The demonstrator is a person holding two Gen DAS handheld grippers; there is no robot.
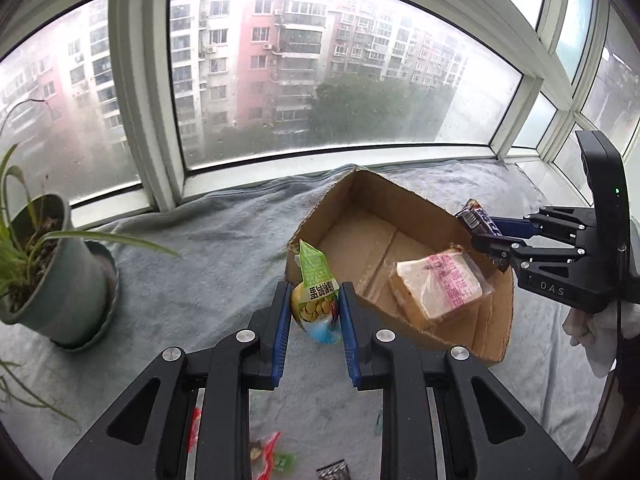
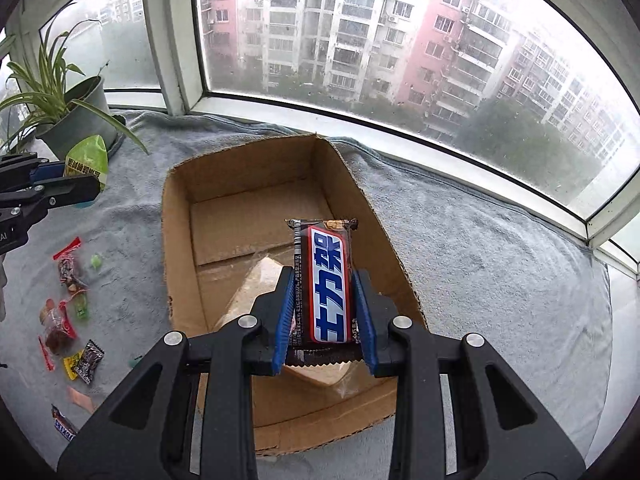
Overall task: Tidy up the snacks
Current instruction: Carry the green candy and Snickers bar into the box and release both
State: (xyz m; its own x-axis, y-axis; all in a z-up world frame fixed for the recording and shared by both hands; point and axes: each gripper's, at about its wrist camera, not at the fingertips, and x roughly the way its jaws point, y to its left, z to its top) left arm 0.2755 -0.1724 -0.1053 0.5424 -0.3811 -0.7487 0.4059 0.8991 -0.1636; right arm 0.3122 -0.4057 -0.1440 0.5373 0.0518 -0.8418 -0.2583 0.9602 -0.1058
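A: Left gripper (image 1: 313,312)?
B: Clamped on a green pouch (image 1: 316,300), blue pads (image 1: 283,320) pressing both sides. Jaws nearly closed, only the pouch's width between them. Pouch upright, crimped top poking above the fingers, held above the grey towel (image 1: 192,280), just beside the near left corner of the box (image 1: 496,320).

A: Right gripper (image 2: 325,312)?
B: Clenched on a chocolate bar (image 2: 325,280), pads (image 2: 282,316) against its long edges. Narrow gap too, filled by the bar. Bar standing on end, brown wrapper with a blue and white label facing the camera, hanging over the open box. Seen from the left wrist, same bar sticking out of the fingers above the box's right wall.

A: Inside the box?
B: One clear-wrapped cake (image 1: 440,292) with a pink label, lying flat on the bottom near the front right corner. In the right wrist view, mostly hidden behind the bar and fingers.

A: Around the box?
B: Loose candies (image 2: 64,312) scattered on the towel to the left, a few red-twisted wrappers, a small black and yellow packet (image 2: 86,362), and part of a second bar (image 2: 64,426) at the lower left edge. Apart from the box, none touching it.

A: Further out?
B: Potted plant (image 1: 60,280) at far left on the towel, well apart from the box. Window (image 1: 320,60) behind everything, apartment blocks beyond the glass.
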